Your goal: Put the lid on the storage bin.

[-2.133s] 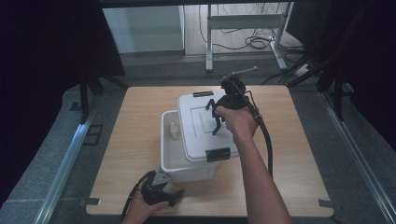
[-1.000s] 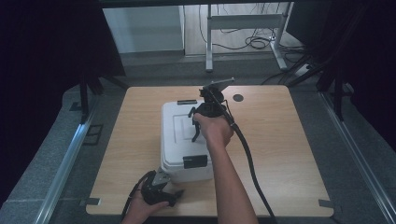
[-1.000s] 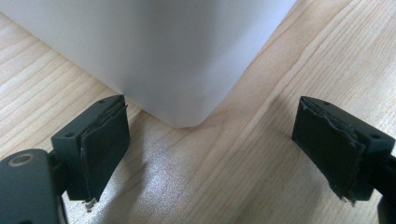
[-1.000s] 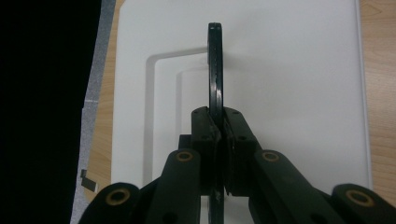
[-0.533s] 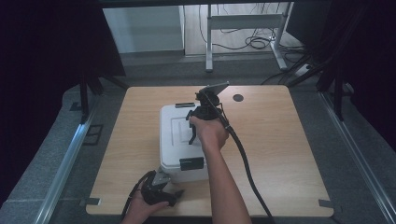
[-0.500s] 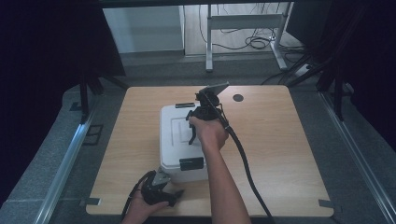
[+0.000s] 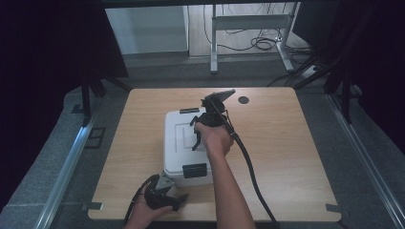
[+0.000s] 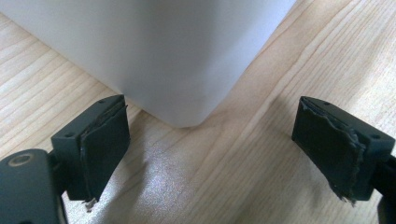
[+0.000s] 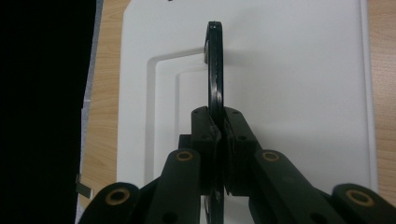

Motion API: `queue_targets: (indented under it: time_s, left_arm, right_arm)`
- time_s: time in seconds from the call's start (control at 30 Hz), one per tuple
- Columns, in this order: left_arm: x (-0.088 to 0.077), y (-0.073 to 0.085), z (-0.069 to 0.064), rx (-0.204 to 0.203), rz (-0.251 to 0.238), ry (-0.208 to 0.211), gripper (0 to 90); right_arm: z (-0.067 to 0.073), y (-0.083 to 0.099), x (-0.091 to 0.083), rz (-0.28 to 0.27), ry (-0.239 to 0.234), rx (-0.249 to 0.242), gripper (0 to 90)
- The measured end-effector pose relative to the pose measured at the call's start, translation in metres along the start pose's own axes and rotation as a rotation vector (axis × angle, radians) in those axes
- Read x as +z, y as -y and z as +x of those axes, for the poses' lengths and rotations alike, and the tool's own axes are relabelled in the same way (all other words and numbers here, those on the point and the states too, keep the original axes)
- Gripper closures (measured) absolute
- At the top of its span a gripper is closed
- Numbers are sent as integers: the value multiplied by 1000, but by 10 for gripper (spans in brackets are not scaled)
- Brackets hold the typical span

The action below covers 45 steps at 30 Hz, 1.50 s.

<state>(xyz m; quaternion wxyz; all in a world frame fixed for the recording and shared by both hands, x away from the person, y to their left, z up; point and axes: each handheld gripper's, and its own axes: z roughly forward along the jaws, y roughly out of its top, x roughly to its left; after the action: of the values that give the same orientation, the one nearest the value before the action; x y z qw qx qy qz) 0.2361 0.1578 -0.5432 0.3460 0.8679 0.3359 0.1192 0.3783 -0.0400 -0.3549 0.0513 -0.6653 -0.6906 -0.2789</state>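
Note:
A white lidded box (image 7: 181, 143) stands mid-table. Its lid (image 9: 289, 93) lies flat on top and carries a thin black handle (image 9: 215, 70) standing upright. My right gripper (image 9: 218, 135) points down at the lid and is shut on that handle; in the high view this right gripper (image 7: 199, 133) sits over the lid's right half. My left gripper (image 7: 180, 196) lies low near the table's front edge, just in front of the box. In the left gripper view the left gripper (image 8: 215, 149) is open, with the box's rounded corner (image 8: 177, 56) just beyond the jaws and untouched.
The wooden table (image 7: 286, 143) has free surface right and left of the box. A black latch (image 7: 195, 170) is on the box's near face, another (image 7: 189, 110) at its far edge. A dark round hole (image 7: 243, 99) lies near the back edge. Dark floor surrounds the table.
Two seconds ago the lid was held off to the right, tilted, with the box open. It has come left and down onto the box. The left gripper has stayed put.

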Motion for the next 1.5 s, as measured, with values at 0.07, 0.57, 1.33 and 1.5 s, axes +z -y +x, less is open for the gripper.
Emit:
queue_targets:
  time_s: [0.07, 0.57, 1.33, 1.5]
  left_arm:
    - [0, 0, 0, 0, 0, 0, 110]
    - [0, 0, 0, 1, 0, -1, 110]
    - [0, 0, 0, -1, 1, 0, 110]
    - [0, 0, 0, -1, 0, -1, 110]
  right_arm:
    - [0, 0, 0, 5, 1, -6, 835]
    - [-16, -1, -16, -46, -42, -177, 464]
    - [-104, 16, -34, -170, -113, -199, 458]
    - [-124, 22, -34, -190, -115, -181, 458]
